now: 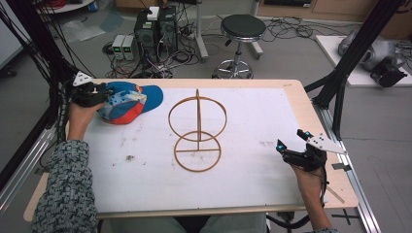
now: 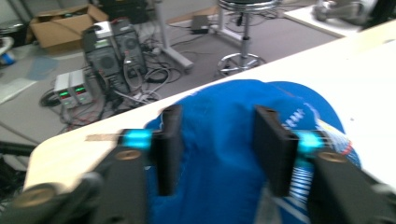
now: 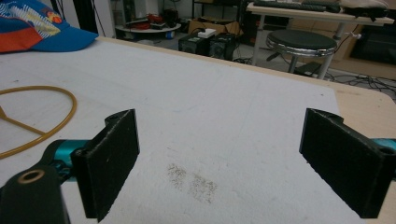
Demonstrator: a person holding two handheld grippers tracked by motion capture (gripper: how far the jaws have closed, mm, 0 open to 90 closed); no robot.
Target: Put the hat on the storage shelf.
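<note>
High view: a blue and orange cap lies near the table's far left corner, its brim pointing right toward the wire stand at the middle. The left tongs sit at the cap's left, rear side, so the cap runs away from them brim-last; the left hand is far nearer. The right tongs rest near the right edge, well apart.

Left gripper view: the left tongs straddle the cap's blue crown, half-narrowed, pads flanking the fabric; whether they press I cannot tell.

Right gripper view: the right tongs stand wide over bare table, the cap far off.
</note>
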